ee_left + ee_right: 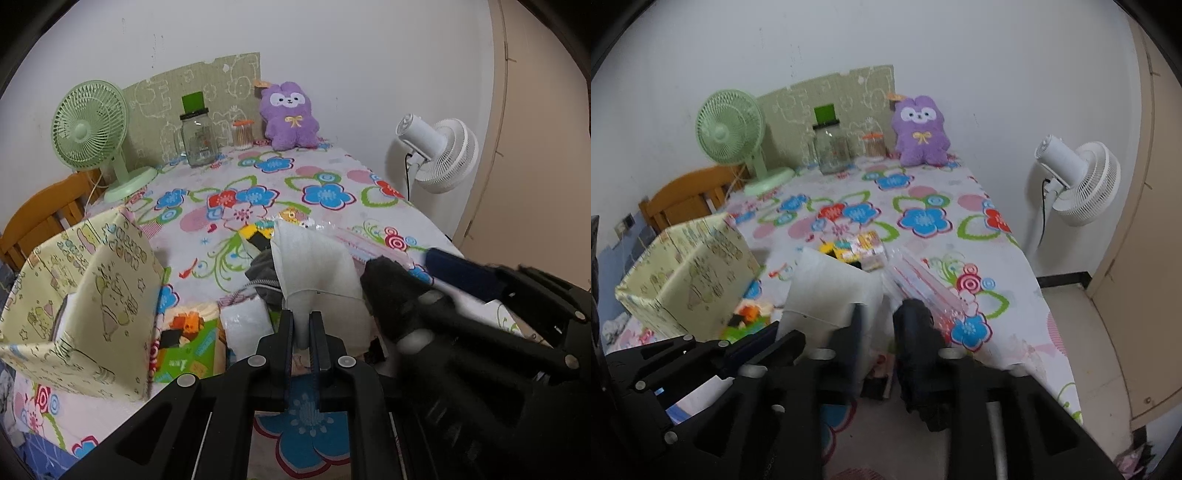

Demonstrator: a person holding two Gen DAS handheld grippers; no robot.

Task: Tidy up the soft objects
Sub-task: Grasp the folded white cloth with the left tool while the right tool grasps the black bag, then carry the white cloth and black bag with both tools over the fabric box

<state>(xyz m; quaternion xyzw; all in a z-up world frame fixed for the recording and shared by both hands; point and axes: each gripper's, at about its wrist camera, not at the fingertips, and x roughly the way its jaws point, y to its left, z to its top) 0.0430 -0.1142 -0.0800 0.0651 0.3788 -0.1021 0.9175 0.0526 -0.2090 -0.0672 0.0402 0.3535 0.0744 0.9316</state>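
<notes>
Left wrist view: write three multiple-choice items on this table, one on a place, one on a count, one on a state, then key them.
1. Where does the purple plush animal sit?
A. at the far edge of the flowered tablecloth, against the wall
B. inside the pale yellow printed fabric box
C. between the left tool's fingers

2. How many fans are in view?
A. one
B. two
C. three

3. What is the left tool doing?
A. standing open, holding nothing
B. shut on the white folded cloth
C. shut on a glass jar

Key: 1 A, the plush leans at the wall end of the table. 2 B, a green desk fan and a white standing fan. 3 B, cloth is pinched between the closed fingers.
</notes>
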